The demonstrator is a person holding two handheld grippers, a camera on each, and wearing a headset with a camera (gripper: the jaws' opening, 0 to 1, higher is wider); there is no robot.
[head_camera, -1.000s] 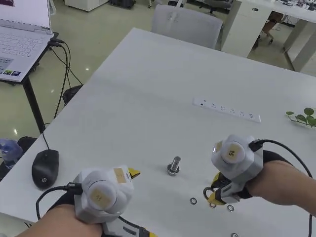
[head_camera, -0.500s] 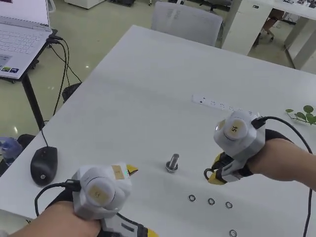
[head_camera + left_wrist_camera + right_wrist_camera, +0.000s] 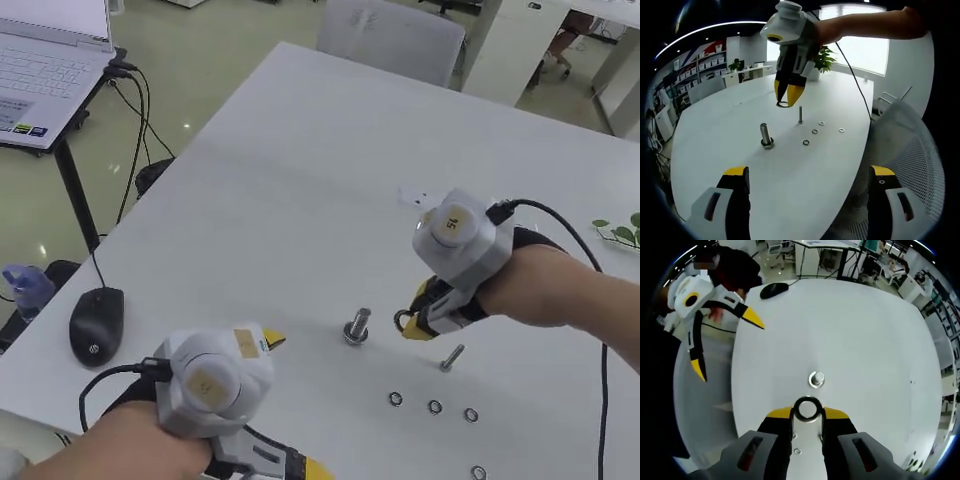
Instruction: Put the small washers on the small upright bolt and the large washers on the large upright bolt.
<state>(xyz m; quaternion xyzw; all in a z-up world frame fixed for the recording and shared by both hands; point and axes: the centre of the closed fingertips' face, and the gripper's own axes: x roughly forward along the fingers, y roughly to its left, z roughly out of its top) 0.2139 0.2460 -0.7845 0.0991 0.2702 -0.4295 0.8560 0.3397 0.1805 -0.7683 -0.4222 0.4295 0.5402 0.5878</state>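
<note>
The right gripper (image 3: pixel 807 413)'s jaws pinch a washer (image 3: pixel 783 104) near the large upright bolt (image 3: pixel 816 379); the left gripper (image 3: pixel 807 172)'s jaws stand wide.

R gripper (image 3: pixel 407 324) pinches a washer (image 3: pixel 807 399) (jaws closed), L gripper (image 3: pixel 808 174) spread wide.

A two-digit number, seemingly 51, marks the round cream sticker (image 3: pixel 452 223) atop the white-and-grey right gripper (image 3: pixel 405 323), held just right of the large upright steel bolt (image 3: pixel 356 327). The matching sticker (image 3: pixel 210 384) on the left gripper (image 3: pixel 292 408), left of the bolt, is too faint to read.
</note>
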